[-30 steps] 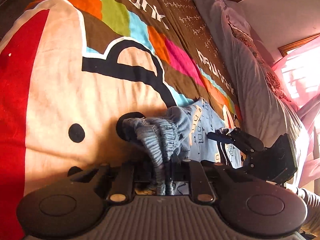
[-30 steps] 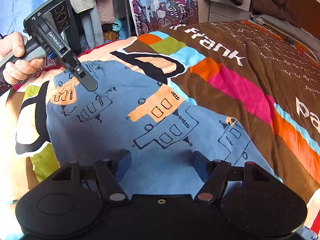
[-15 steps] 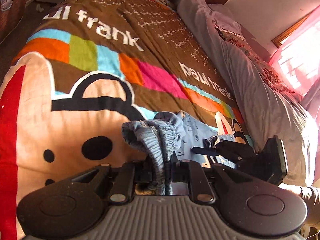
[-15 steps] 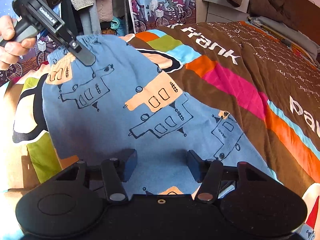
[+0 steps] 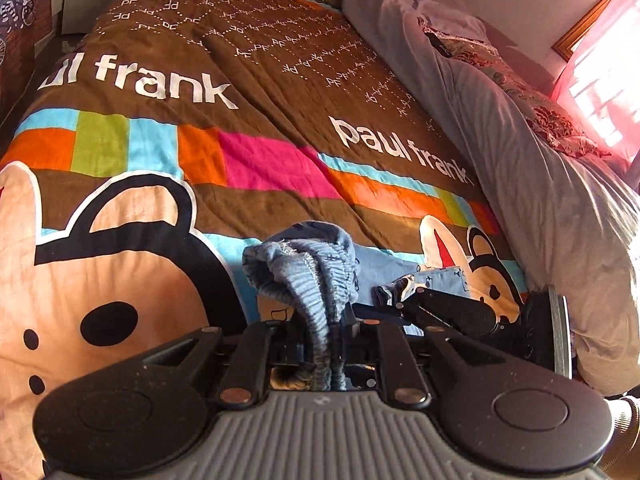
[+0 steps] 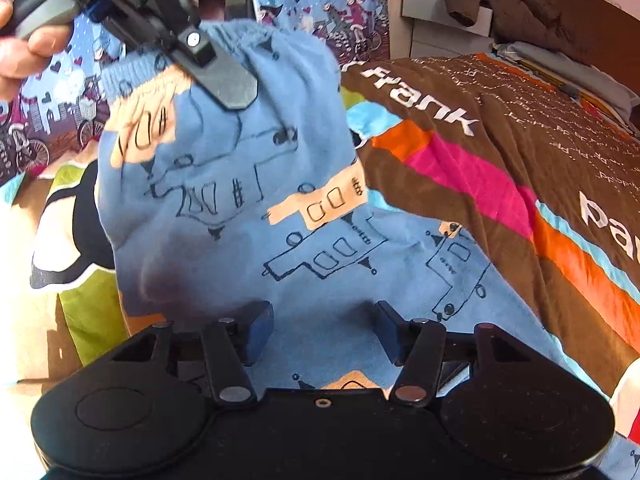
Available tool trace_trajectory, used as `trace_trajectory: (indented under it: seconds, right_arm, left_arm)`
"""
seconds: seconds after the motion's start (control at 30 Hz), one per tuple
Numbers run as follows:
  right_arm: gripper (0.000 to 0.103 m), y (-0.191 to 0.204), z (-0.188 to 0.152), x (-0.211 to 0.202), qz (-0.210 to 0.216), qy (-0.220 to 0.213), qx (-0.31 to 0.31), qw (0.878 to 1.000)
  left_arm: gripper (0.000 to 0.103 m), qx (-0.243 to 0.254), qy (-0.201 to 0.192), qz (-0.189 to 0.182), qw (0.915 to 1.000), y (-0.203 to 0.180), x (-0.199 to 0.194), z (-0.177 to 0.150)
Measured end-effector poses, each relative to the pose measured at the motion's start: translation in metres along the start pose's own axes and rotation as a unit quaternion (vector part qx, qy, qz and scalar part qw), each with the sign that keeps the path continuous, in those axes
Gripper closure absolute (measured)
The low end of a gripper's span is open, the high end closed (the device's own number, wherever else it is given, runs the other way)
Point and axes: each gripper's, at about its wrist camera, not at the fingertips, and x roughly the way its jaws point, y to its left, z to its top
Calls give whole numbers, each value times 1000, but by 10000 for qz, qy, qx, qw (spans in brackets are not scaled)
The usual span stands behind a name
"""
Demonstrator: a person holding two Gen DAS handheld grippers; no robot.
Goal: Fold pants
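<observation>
The left gripper (image 5: 334, 330) has its jaws drawn nearly together on the ribbed elastic waistband of the pants (image 6: 248, 208), with the bunched band gathered between the pads and rising in front of them. In the right wrist view, the same gripper appears at upper left, gripped by a hand (image 6: 24, 32), and carries the waistband end raised above the bed. From that raised end the blue printed fabric slopes downward and toward the right gripper (image 6: 324, 330), where the lower part of the garment lies flat on the bedspread (image 5: 248, 160). The right gripper jaws stand partly apart, having just been closing; blue fabric lies beneath and between them, and the pads show a gap on each side, so no clamping is evident, though the contact at the pad tips is probably not fully readable from this angle. In the left wrist view, the right gripper (image 5: 396, 302) sits low at right with a fold of the blue cloth at its tip. A grey duvet (image 5: 532, 184) lies along the far edge of the bed.
</observation>
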Motion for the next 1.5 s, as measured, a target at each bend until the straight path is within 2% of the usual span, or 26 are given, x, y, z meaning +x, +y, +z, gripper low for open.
trace_trajectory:
  seconds: [0.2, 0.3, 0.5, 0.6, 0.7, 0.93, 1.13, 1.33, 1.5]
  right_arm:
    - [42, -26, -3, -8, 99, -71, 312, 9994]
    - [41, -45, 8, 5, 172, -190, 252, 9994]
    - [39, -75, 28, 41, 190, -144, 55, 9997]
    - [36, -99, 27, 43, 95, -263, 640, 9976]
    - [35, -127, 18, 26, 16, -501, 1394, 9890]
    - [31, -166, -25, -60, -422, -977, 2026, 9735]
    - [31, -181, -74, -119, -723, -1022, 2412, 9624]
    - [31, -184, -99, -147, -950, -942, 2598, 9563]
    - [31, -196, -122, -163, -1133, -918, 2937, 9447]
  left_arm:
    - [87, 177, 106, 39, 9998, -32, 8, 4]
    - [87, 152, 108, 43, 9998, -40, 7, 4]
    - [87, 60, 108, -46, 9999, -44, 10, 3]
    - [87, 59, 120, -99, 9999, -49, 15, 3]
    - [87, 62, 146, -194, 9997, -56, 23, 2]
    - [87, 109, 215, -303, 9992, -85, 54, 1]
    - [87, 257, 331, -439, 9982, -120, 84, -2]
    - [87, 444, 570, -435, 9964, -156, 118, -8]
    - [87, 509, 832, -471, 9941, -183, 153, -17]
